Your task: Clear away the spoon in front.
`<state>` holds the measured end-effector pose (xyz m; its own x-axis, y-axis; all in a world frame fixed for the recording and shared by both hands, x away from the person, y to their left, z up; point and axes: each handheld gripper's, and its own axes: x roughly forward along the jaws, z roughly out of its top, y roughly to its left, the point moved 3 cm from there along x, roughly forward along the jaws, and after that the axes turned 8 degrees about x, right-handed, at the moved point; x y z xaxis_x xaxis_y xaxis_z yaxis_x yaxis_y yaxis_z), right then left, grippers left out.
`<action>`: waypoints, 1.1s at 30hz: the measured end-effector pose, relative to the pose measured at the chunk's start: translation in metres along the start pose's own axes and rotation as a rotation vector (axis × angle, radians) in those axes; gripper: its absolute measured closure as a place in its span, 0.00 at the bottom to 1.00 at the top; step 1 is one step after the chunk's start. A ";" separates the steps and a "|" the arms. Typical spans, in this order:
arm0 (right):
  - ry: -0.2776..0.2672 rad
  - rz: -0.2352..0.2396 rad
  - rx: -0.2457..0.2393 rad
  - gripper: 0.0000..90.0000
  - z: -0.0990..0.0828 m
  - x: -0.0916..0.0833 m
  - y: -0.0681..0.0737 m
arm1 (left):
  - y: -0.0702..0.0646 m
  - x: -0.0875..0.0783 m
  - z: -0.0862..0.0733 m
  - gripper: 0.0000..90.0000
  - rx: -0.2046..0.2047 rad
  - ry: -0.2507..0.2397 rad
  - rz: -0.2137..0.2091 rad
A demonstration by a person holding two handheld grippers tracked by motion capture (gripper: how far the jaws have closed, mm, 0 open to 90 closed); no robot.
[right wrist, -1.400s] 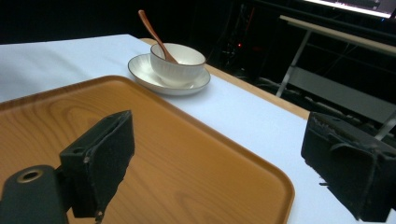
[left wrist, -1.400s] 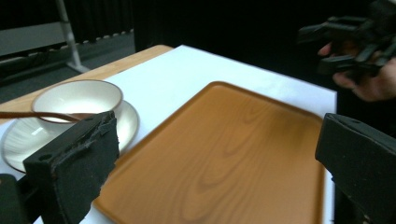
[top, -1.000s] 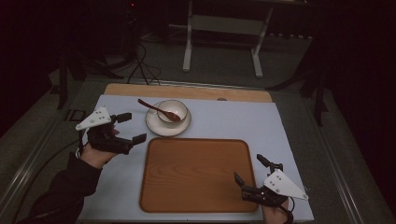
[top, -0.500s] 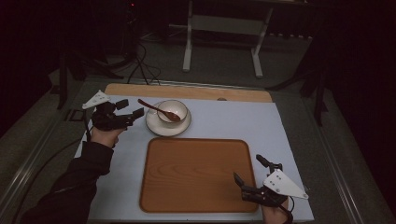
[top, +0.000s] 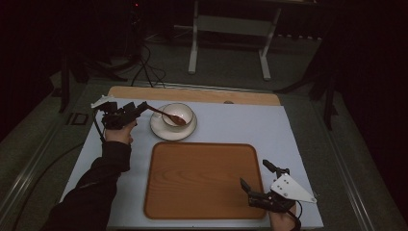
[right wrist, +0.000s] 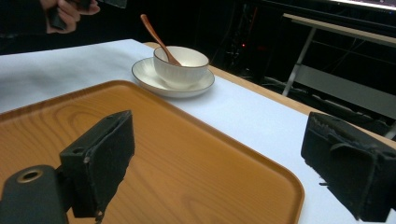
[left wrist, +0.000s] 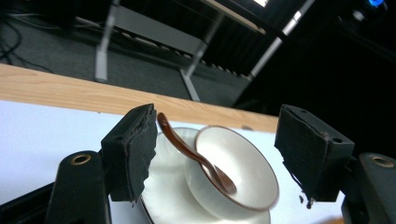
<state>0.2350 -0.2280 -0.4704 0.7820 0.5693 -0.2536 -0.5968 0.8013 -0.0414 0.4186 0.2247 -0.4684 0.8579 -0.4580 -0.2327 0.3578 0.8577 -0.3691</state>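
high view: spoon (top: 166, 114) handle slanting up-left toward left gripper (top: 135, 111)

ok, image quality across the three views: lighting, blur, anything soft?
High view: the table is lit and everything behind it falls to near black. Left gripper view: the bowl and spoon are slightly soft, and the close jaws show no clear detail. Right gripper view: the tray grain and bowl read clearly, and the background is dark.
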 end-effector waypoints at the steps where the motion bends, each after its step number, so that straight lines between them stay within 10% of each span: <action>1: 0.000 0.000 -0.001 0.11 0.000 0.000 0.000 | 0.001 0.002 -0.002 0.32 -0.019 -0.004 0.011; 16: 0.009 0.009 0.029 0.11 -0.003 0.000 -0.004 | 0.009 0.032 -0.022 0.32 -0.157 -0.014 0.088; 33: 0.024 0.022 0.037 0.11 -0.004 0.002 -0.004 | 0.009 0.049 -0.034 0.64 -0.308 -0.076 0.062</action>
<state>0.2378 -0.2307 -0.4750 0.7641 0.5824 -0.2776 -0.6062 0.7953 0.0000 0.4513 0.2020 -0.5141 0.9037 -0.3788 -0.1997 0.1860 0.7672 -0.6139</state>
